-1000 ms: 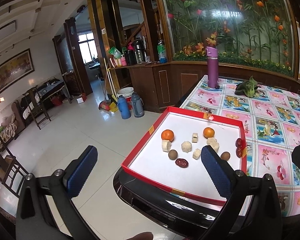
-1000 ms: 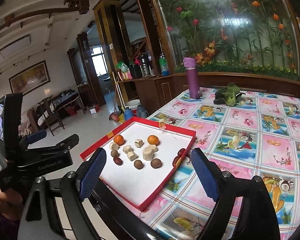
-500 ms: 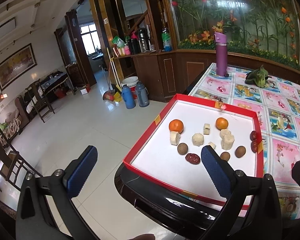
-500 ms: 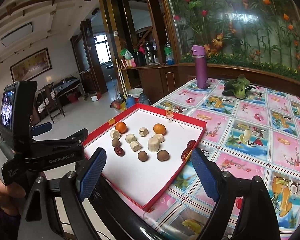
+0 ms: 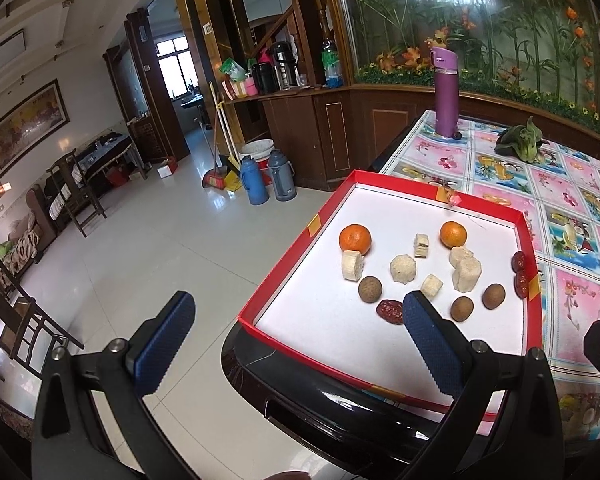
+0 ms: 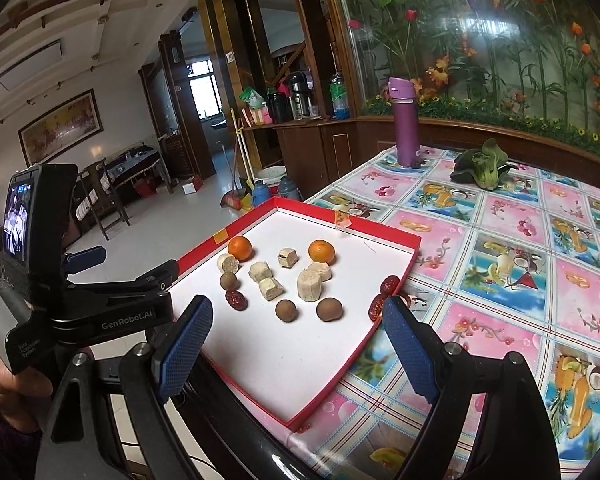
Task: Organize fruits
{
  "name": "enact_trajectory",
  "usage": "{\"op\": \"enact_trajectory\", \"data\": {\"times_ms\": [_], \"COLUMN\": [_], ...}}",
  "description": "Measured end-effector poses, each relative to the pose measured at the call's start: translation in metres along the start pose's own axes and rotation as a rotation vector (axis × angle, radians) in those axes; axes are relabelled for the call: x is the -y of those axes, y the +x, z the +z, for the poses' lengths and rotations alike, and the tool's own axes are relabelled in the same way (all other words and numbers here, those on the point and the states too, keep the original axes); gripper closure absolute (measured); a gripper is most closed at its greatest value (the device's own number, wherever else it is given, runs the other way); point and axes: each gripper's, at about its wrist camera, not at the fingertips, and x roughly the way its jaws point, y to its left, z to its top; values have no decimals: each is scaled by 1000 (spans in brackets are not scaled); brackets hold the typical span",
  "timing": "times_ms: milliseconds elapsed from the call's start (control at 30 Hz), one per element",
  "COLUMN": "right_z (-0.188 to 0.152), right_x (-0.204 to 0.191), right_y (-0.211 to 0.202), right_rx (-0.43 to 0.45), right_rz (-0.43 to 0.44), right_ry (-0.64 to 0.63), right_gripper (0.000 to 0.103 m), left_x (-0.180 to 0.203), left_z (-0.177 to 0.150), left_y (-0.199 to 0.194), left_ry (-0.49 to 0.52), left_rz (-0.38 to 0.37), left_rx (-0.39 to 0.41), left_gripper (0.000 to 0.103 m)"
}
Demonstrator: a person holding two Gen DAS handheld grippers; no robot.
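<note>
A red tray (image 5: 275, 276) with a white floor sits at the table's near left corner. In it lie two oranges (image 5: 355, 239) (image 5: 453, 234), several pale fruit chunks (image 5: 402, 269), three brown longans (image 5: 370, 289) and a red date (image 5: 389, 311). Two more dates (image 5: 519, 261) rest on the tray's right rim. My left gripper (image 5: 297, 300) is open and empty, hovering at the tray's near left edge. My right gripper (image 6: 297, 304) is also open and empty, short of the tray (image 6: 396, 292), with the longans (image 6: 287, 311) just beyond its fingertips.
A purple bottle (image 6: 406, 120) and a green vegetable (image 6: 482, 168) stand at the far end of the patterned tablecloth (image 6: 500, 264). The table's black edge (image 5: 340, 400) is below the tray. Thermos flasks (image 5: 256, 182) stand on the floor to the left. A hand (image 6: 4, 384) holds the left tool.
Both grippers have come closer to the tray, which now looks larger in both views. Both have stayed open and the fruit has not moved.
</note>
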Motion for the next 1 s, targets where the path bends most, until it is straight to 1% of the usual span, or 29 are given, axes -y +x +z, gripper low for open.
{"op": "enact_trajectory", "data": {"times_ms": [433,1000], "right_z": [7,5], "right_x": [-3,-3], "right_y": [2,2], "right_rx": [9,6], "right_rz": [12,16], "right_ry": [-4,3], "right_gripper": [16,16], "left_x": [-3,-1], "left_z": [2,1], "left_y": [6,7], "left_ry": [-6,1], "left_rz": [4,2], "left_rx": [-11,-9], "left_gripper": [0,0]}}
